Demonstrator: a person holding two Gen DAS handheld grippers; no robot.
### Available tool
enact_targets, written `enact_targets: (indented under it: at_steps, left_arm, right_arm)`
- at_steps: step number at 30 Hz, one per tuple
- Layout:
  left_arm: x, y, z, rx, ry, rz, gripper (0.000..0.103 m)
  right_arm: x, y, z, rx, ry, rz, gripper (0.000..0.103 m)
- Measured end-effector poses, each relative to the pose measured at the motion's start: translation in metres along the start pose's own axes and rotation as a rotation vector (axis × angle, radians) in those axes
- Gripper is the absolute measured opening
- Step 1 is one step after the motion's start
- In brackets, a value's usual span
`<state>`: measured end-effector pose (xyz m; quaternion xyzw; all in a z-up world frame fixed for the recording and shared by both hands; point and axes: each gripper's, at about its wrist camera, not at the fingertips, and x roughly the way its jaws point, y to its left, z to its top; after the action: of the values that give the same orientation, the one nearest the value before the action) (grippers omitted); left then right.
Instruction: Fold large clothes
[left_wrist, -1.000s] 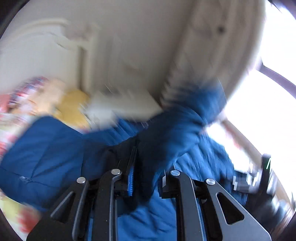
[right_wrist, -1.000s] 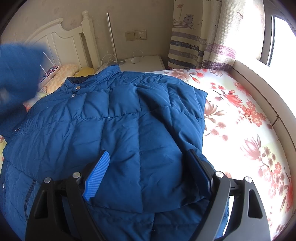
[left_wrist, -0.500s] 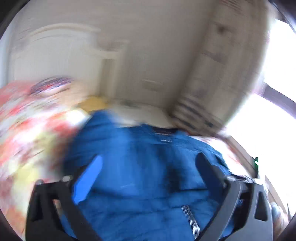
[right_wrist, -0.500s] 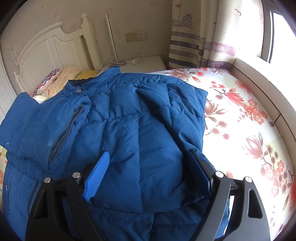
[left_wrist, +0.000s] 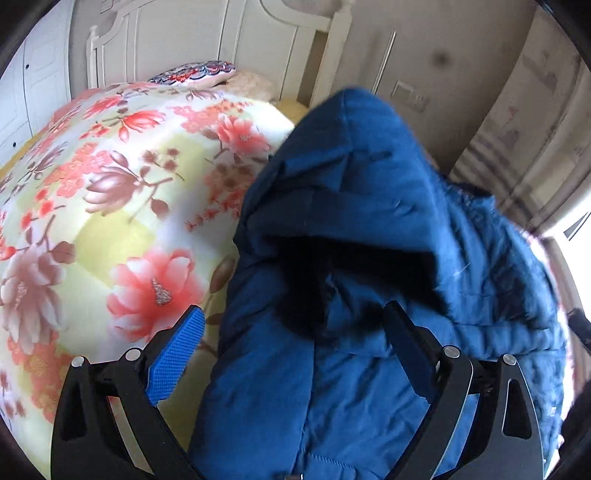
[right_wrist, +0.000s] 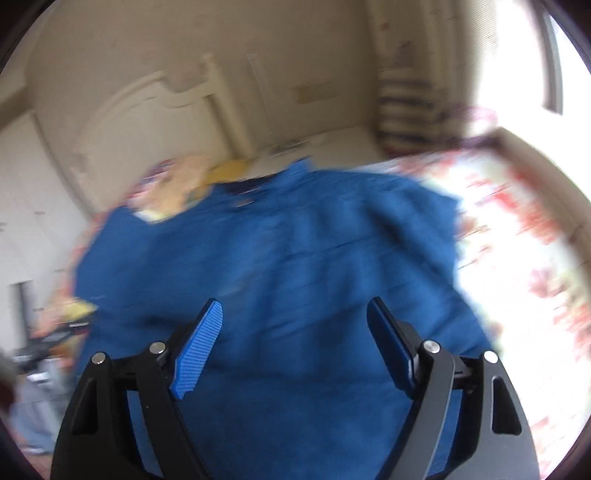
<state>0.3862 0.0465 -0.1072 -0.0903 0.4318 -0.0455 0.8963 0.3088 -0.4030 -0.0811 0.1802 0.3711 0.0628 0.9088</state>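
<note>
A blue puffer jacket (right_wrist: 295, 258) lies spread on the floral bed, collar toward the headboard, with both sleeves folded across its body. In the left wrist view the jacket (left_wrist: 362, 258) fills the right half, its folded left sleeve bunched with a dark opening facing me. My left gripper (left_wrist: 291, 347) is open and empty, just above the jacket's left edge. My right gripper (right_wrist: 295, 339) is open and empty, above the jacket's lower middle. The right wrist view is motion-blurred.
The floral quilt (left_wrist: 110, 206) covers the bed left of the jacket. A white headboard (left_wrist: 207, 37) and pillows (left_wrist: 192, 74) stand at the far end. A nightstand (right_wrist: 325, 144), curtain (right_wrist: 406, 92) and bright window (right_wrist: 535, 55) lie at the back right.
My left gripper let go of the sleeve, which now lies folded on the jacket, and moved left and lower. My right gripper pulled back and up, its jaws narrowed slightly.
</note>
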Motion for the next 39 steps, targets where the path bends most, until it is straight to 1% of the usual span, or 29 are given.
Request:
enact_targets:
  at_steps: [1,3,5,7,10,11,12,13,15,16,17,18,19,20,22,25,27,28,29,30,33,35,37,39]
  left_arm:
    - [0.003,0.001,-0.003,0.005,0.008,0.016,0.094]
    - [0.012,0.008,-0.008,-0.019,0.035,0.0,0.098]
    - [0.011,0.017,-0.009,-0.055,0.024,-0.022,0.099]
    - [0.011,0.019,-0.009,-0.057,0.02,-0.026,0.099]
    - [0.011,0.02,-0.011,-0.053,0.021,-0.023,0.099]
    - [0.011,0.02,-0.011,-0.053,0.02,-0.023,0.099]
    - [0.01,0.02,-0.011,-0.053,0.02,-0.023,0.099]
    - [0.01,0.02,-0.011,-0.054,0.02,-0.022,0.099]
    - [0.009,0.02,-0.012,-0.053,0.02,-0.023,0.099]
    - [0.009,0.019,-0.012,-0.053,0.02,-0.022,0.099]
    - [0.01,0.019,-0.012,-0.052,0.021,-0.021,0.099]
    - [0.009,0.019,-0.012,-0.051,0.022,-0.02,0.099]
    - [0.009,0.019,-0.012,-0.051,0.022,-0.02,0.099]
    - [0.008,0.02,-0.012,-0.052,0.021,-0.021,0.099]
    - [0.008,0.02,-0.012,-0.051,0.021,-0.022,0.099]
    - [0.006,0.019,-0.012,-0.051,0.021,-0.025,0.099]
    - [0.006,0.019,-0.012,-0.049,0.022,-0.024,0.099]
    - [0.006,0.018,-0.012,-0.049,0.022,-0.024,0.099]
    - [0.006,0.018,-0.012,-0.049,0.022,-0.024,0.099]
    - [0.006,0.018,-0.012,-0.049,0.022,-0.024,0.099]
    - [0.006,0.017,-0.012,-0.05,0.021,-0.024,0.099]
    - [0.006,0.017,-0.012,-0.05,0.021,-0.022,0.099]
    - [0.006,0.017,-0.012,-0.05,0.021,-0.023,0.099]
    - [0.005,0.017,-0.013,-0.05,0.021,-0.025,0.099]
  right_arm:
    - [0.003,0.007,-0.003,0.006,0.032,0.061,0.08]
    - [0.015,0.022,-0.011,0.027,0.088,0.165,0.079]
    - [0.03,0.029,-0.014,0.051,0.132,0.21,0.075]
    - [0.047,0.029,-0.012,0.082,0.142,0.182,0.072]
    - [0.066,0.018,-0.002,0.17,0.12,0.165,0.072]
    - [0.07,0.019,-0.002,0.187,0.118,0.152,0.07]
    - [0.074,0.016,0.0,0.216,0.117,0.134,0.07]
    - [0.076,0.015,0.001,0.233,0.118,0.137,0.072]
    - [0.079,0.022,0.001,0.208,0.119,0.139,0.07]
    - [0.08,0.026,0.001,0.185,0.116,0.137,0.061]
    - [0.082,0.029,0.0,0.17,0.111,0.142,0.049]
    - [0.084,0.031,0.001,0.16,0.106,0.151,0.042]
    - [0.084,0.031,0.003,0.156,0.098,0.153,0.029]
    - [0.082,0.031,0.004,0.151,0.083,0.153,0.023]
    - [0.065,0.04,0.007,0.113,0.014,0.145,0.019]
    - [0.014,0.059,0.014,-0.003,-0.141,0.122,0.018]
    - [-0.016,0.054,0.019,-0.047,-0.228,0.096,0.018]
    - [-0.023,0.048,0.022,-0.061,-0.242,0.068,0.018]
    - [-0.028,0.04,0.024,-0.069,-0.246,0.03,0.018]
    - [-0.029,0.028,0.025,-0.064,-0.23,0.006,0.018]
    - [-0.009,-0.01,0.02,0.012,-0.126,0.016,0.019]
    - [0.012,-0.022,0.01,0.035,-0.058,-0.007,0.019]
    - [0.022,-0.029,0.0,0.062,-0.048,-0.018,0.019]
    - [0.019,-0.035,-0.009,0.095,-0.059,-0.001,0.019]
